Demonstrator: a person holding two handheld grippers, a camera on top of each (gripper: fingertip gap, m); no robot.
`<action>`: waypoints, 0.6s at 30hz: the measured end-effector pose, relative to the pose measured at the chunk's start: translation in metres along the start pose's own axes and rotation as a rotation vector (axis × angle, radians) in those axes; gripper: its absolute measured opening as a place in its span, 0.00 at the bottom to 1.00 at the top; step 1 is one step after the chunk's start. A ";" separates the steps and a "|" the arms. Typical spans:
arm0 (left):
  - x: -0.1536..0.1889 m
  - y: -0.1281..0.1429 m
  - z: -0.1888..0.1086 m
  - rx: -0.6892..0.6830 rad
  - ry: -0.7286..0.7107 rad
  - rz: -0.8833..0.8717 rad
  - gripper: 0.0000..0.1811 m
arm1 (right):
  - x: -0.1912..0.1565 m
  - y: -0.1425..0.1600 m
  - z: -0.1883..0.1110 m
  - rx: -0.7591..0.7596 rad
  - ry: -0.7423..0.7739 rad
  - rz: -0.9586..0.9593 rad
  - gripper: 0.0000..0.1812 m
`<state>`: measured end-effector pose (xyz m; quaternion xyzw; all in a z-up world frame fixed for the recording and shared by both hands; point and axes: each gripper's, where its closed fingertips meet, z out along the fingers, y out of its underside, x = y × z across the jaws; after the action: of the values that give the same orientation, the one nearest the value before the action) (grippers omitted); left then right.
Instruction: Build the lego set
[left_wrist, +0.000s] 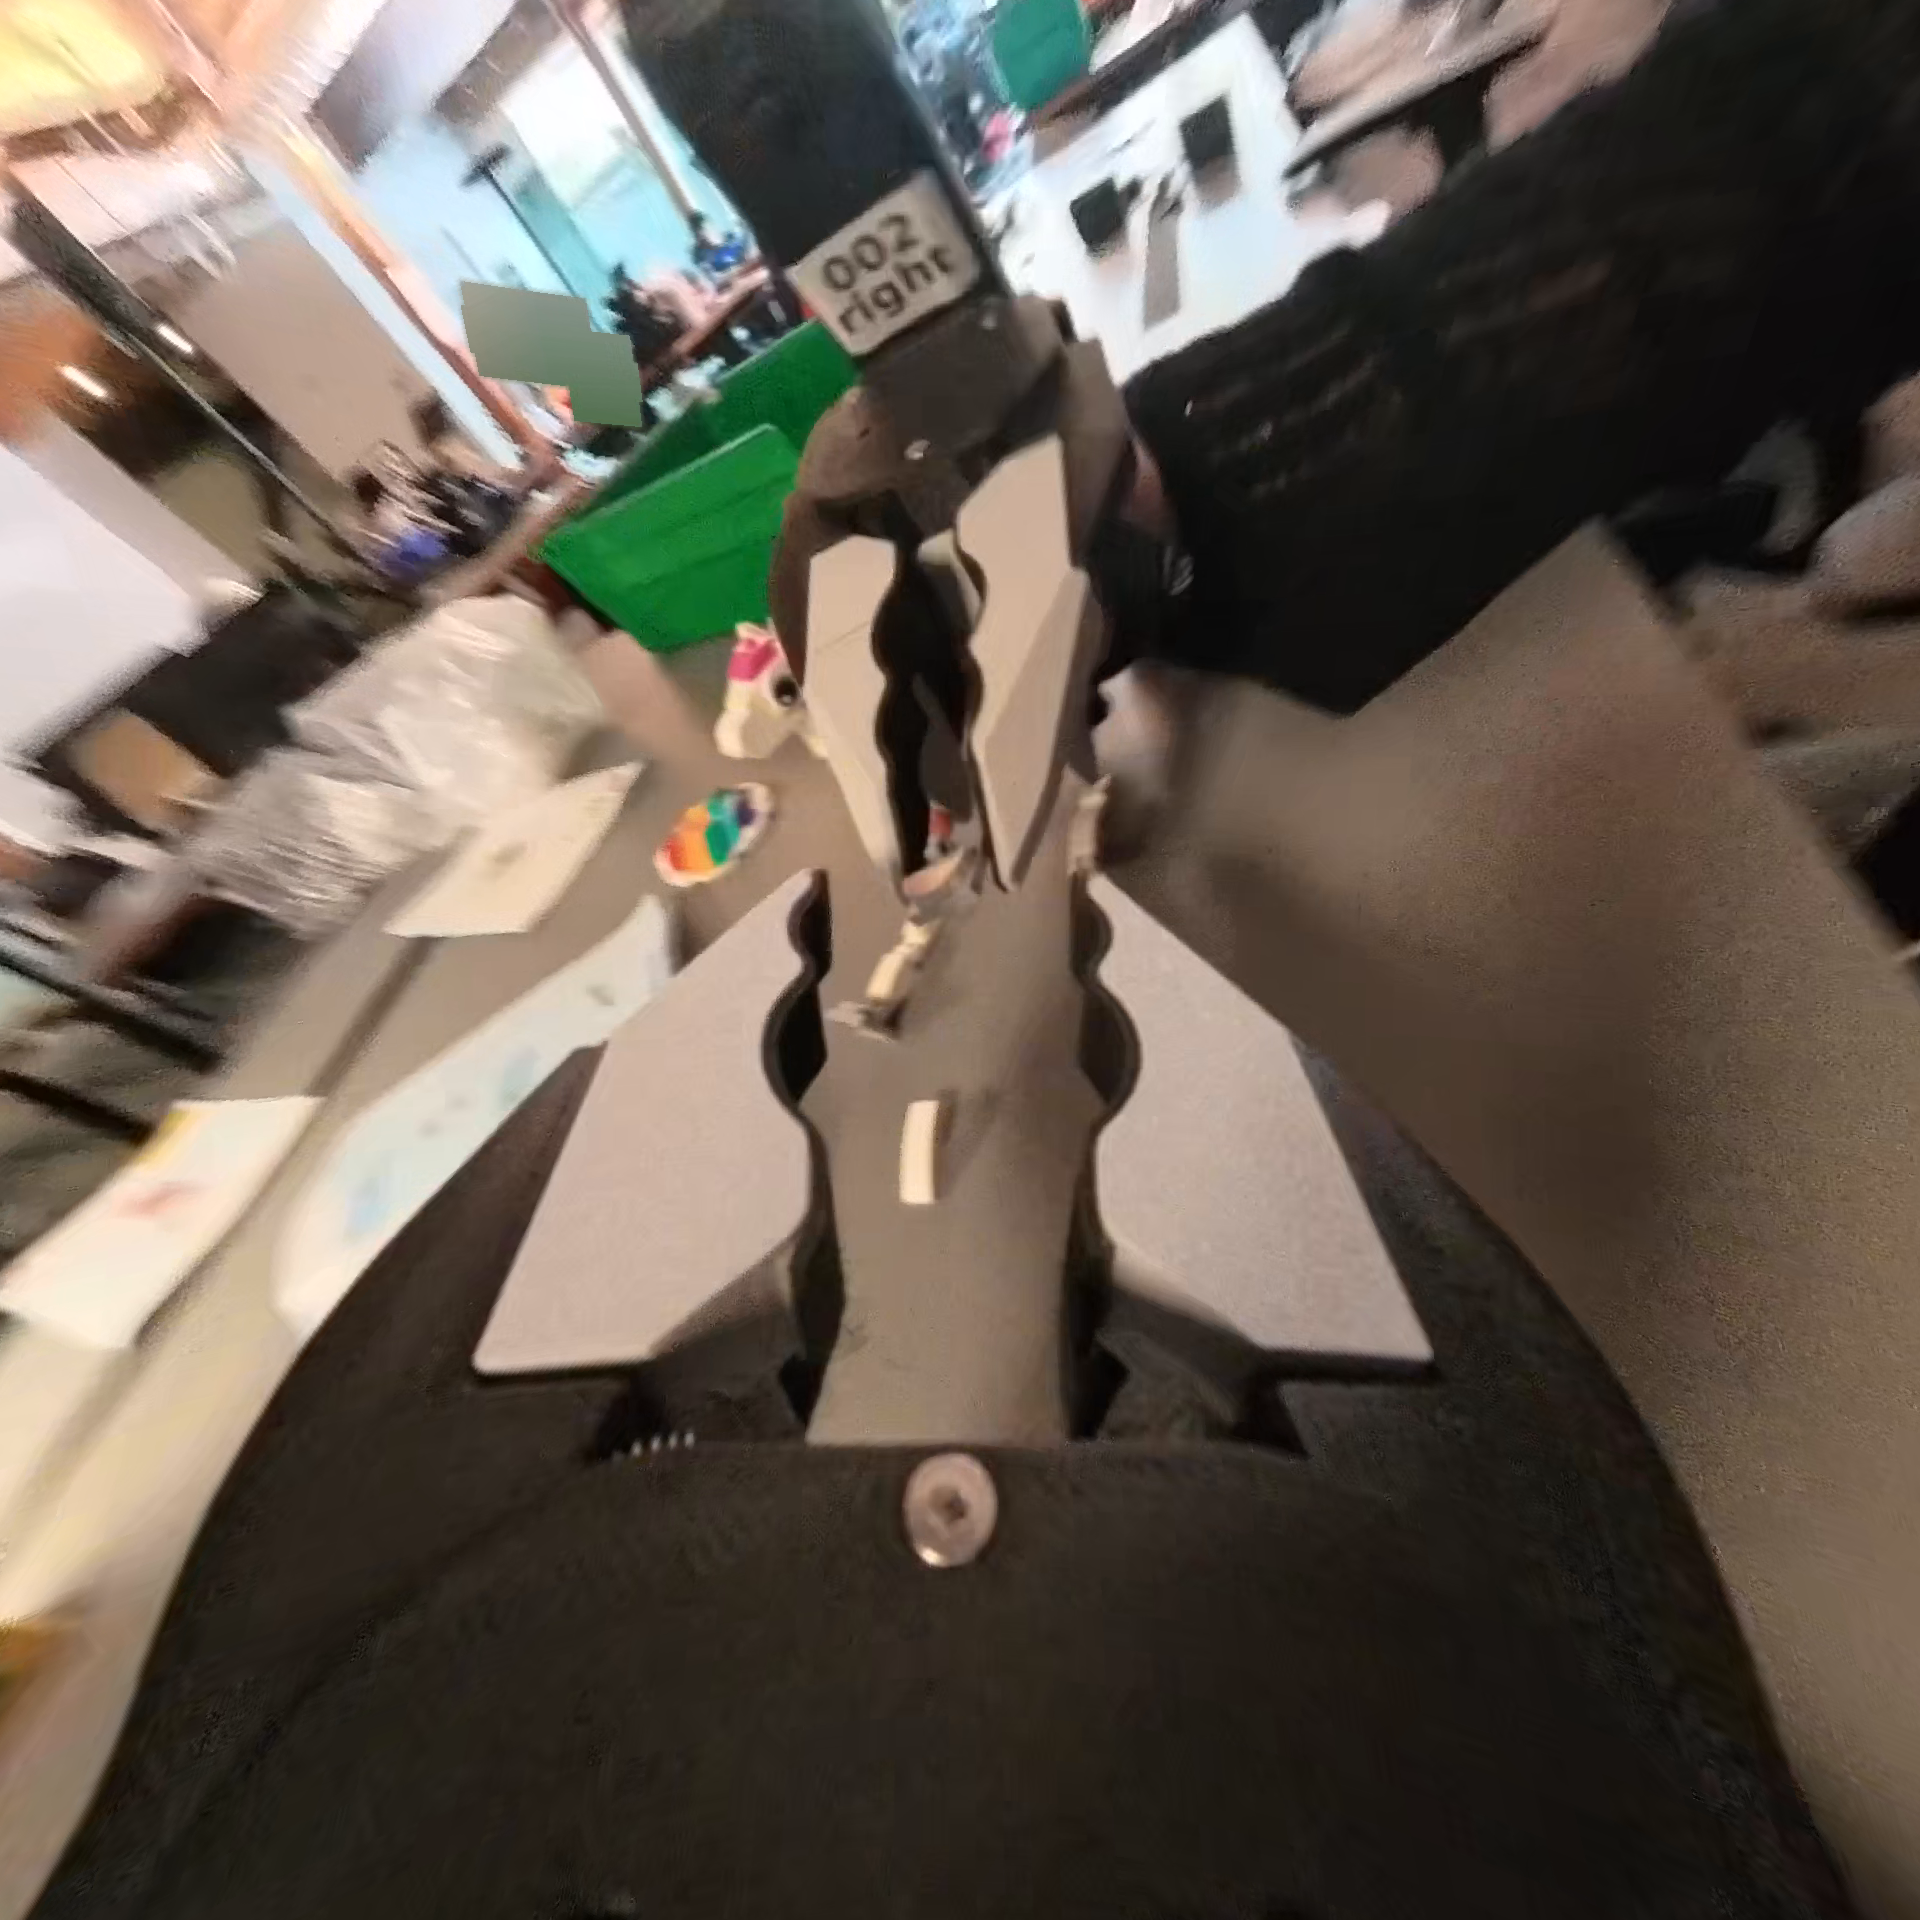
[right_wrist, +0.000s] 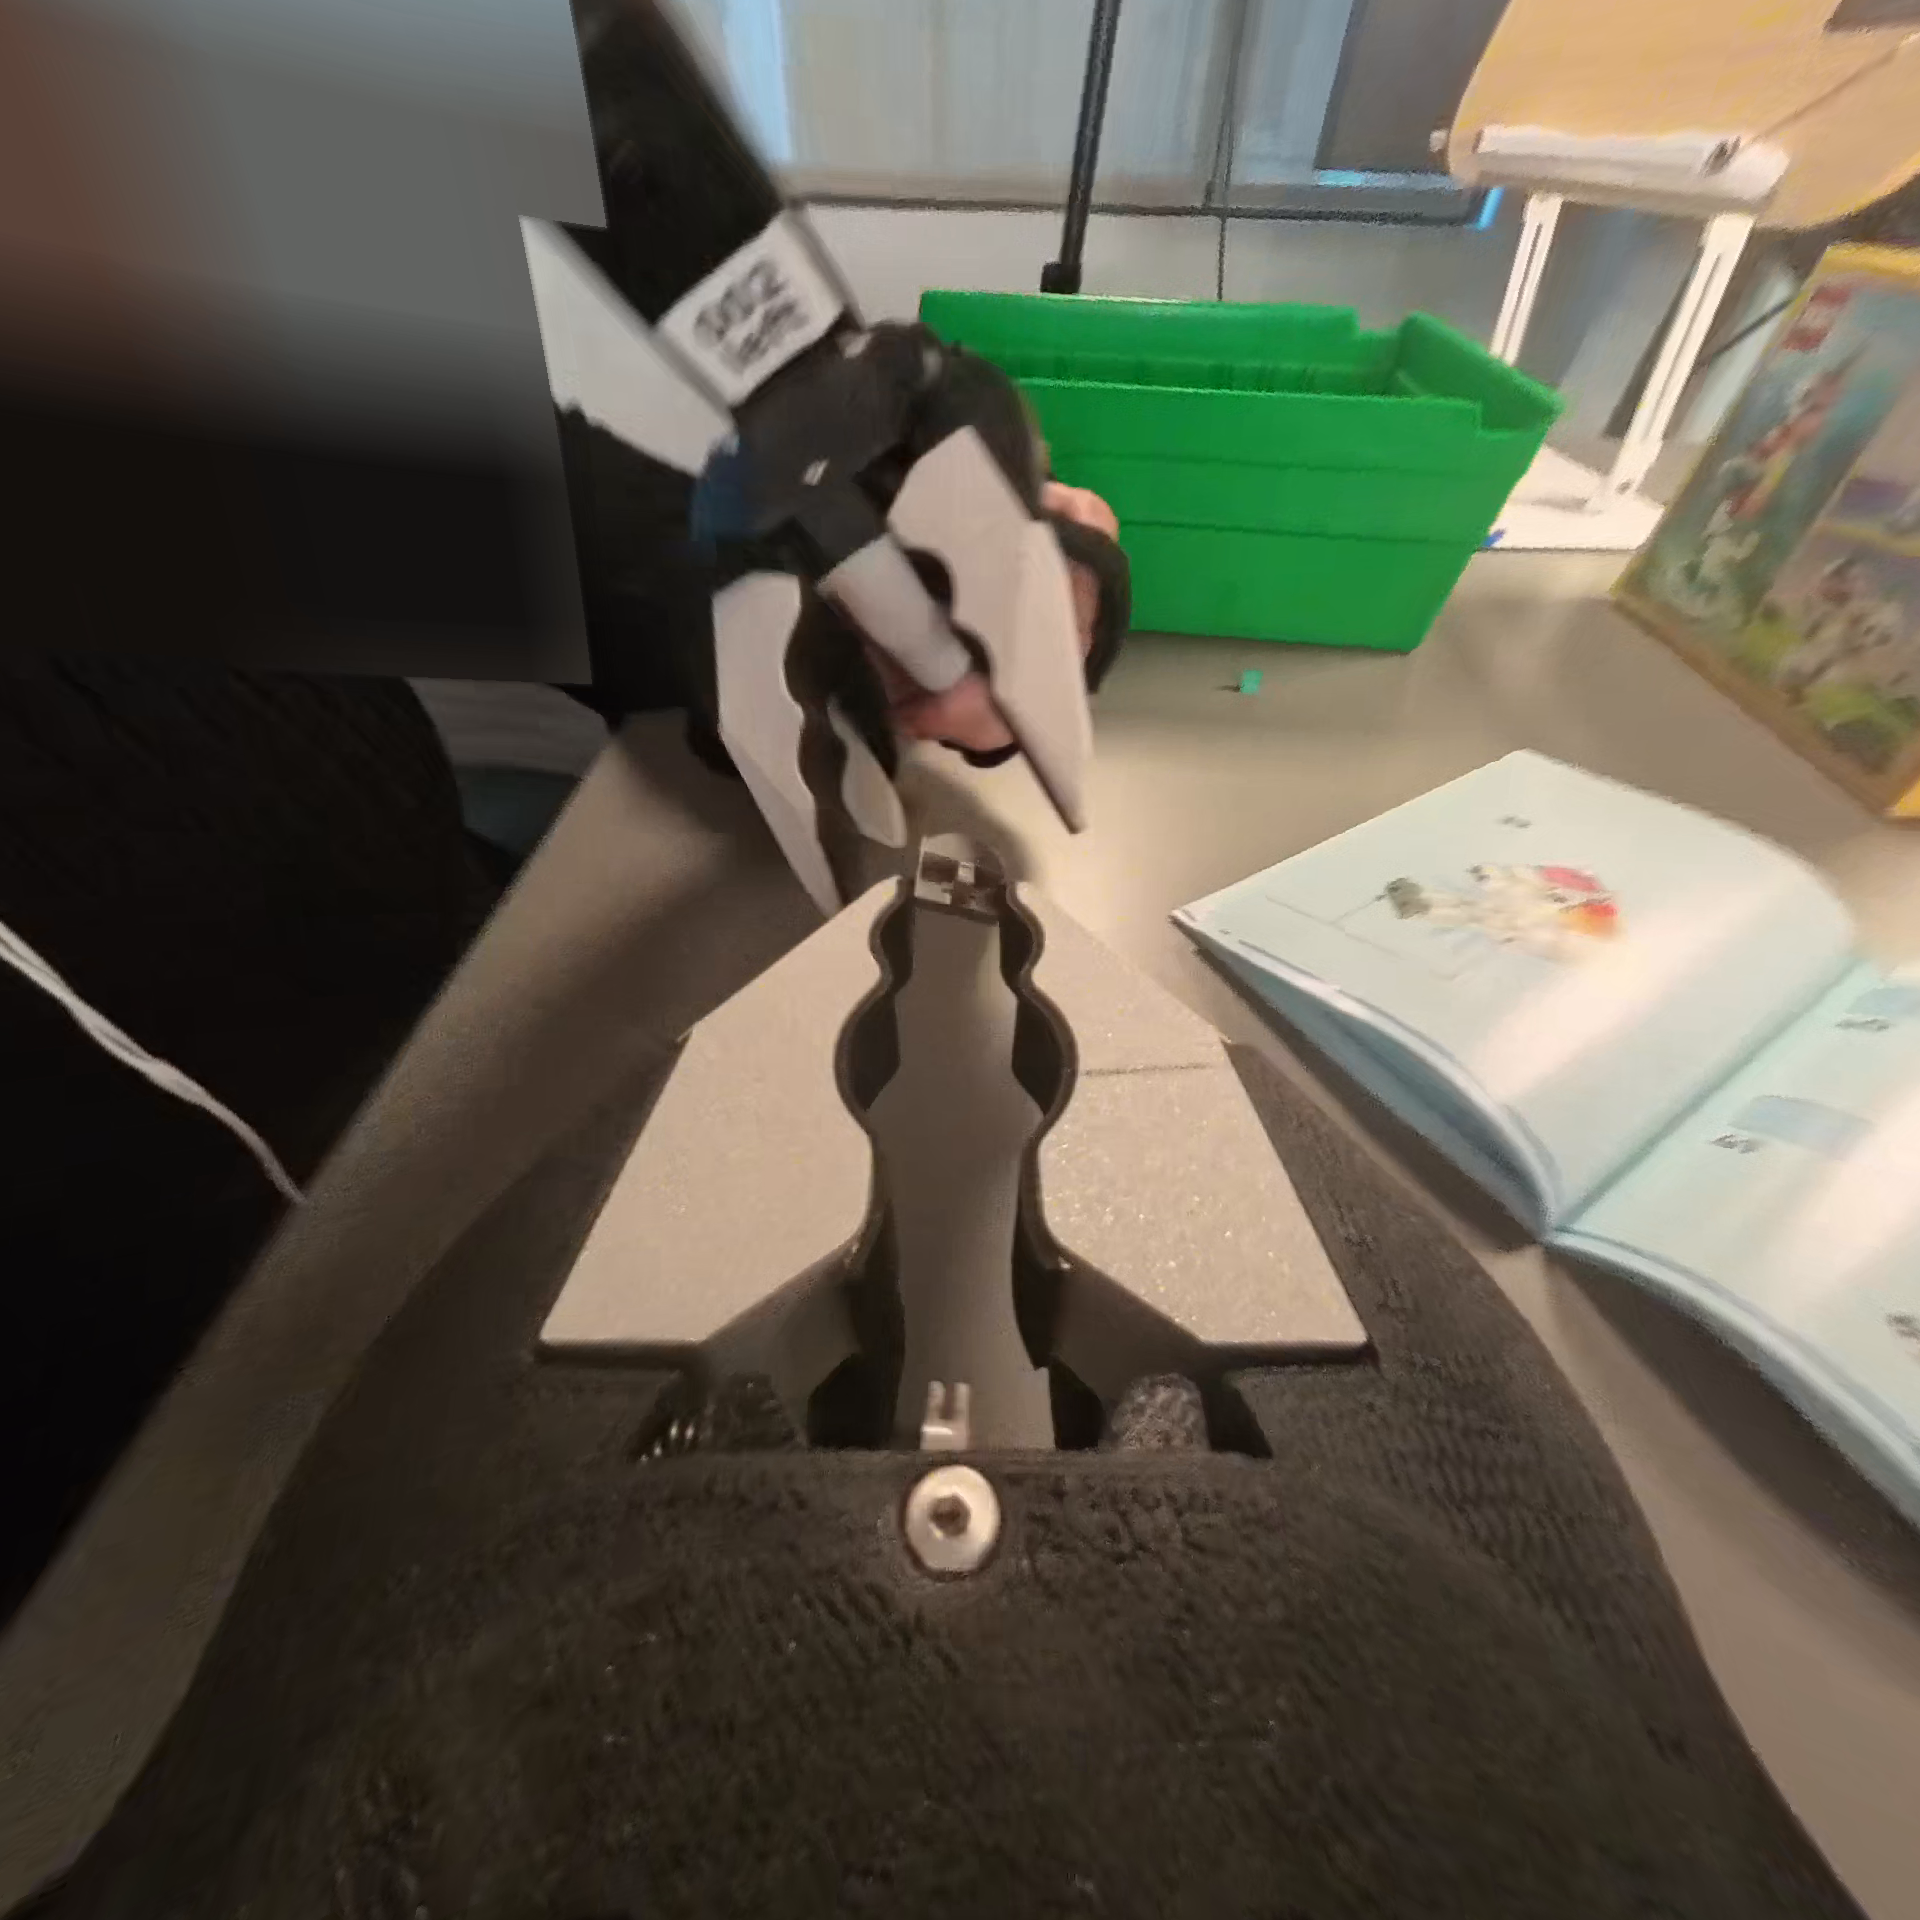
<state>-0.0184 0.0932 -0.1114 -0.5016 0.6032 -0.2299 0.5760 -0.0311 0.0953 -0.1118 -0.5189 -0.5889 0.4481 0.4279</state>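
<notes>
- The right gripper (right_wrist: 954, 902) pinches a small white and dark lego piece (right_wrist: 951, 881) between its fingertips, above the grey table (right_wrist: 1299, 790).
- The left gripper (left_wrist: 951, 904) has its jaws parted, with nothing between them; a small white brick (left_wrist: 920, 1151) lies on the table below.
- Each gripper carries a white label with printed writing.
- An open instruction booklet (right_wrist: 1621, 1049) lies right of the right gripper, near a green bin (right_wrist: 1278, 499) and the printed set box (right_wrist: 1797, 540).
- A white unicorn-like model (left_wrist: 764, 691) and a rainbow-coloured piece (left_wrist: 715, 834) sit farther along the table.

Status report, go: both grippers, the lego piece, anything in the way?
Right gripper shut on small lego piece. Left gripper open, empty, just ahead of it. White brick on the table below. Nothing between them.
</notes>
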 end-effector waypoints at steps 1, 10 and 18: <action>0.000 -0.002 -0.001 0.022 0.037 -0.085 0.25 | -0.001 0.001 0.000 -0.009 0.016 -0.068 0.08; 0.000 -0.003 -0.004 0.067 0.123 -0.239 0.08 | -0.001 0.000 0.001 -0.019 0.078 -0.239 0.08; -0.009 -0.001 -0.003 0.084 0.170 -0.482 0.16 | 0.005 -0.009 -0.003 0.014 0.166 -0.346 0.08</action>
<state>-0.0223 0.0992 -0.1054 -0.5853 0.5024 -0.4270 0.4720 -0.0312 0.1000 -0.1020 -0.4424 -0.6288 0.3275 0.5493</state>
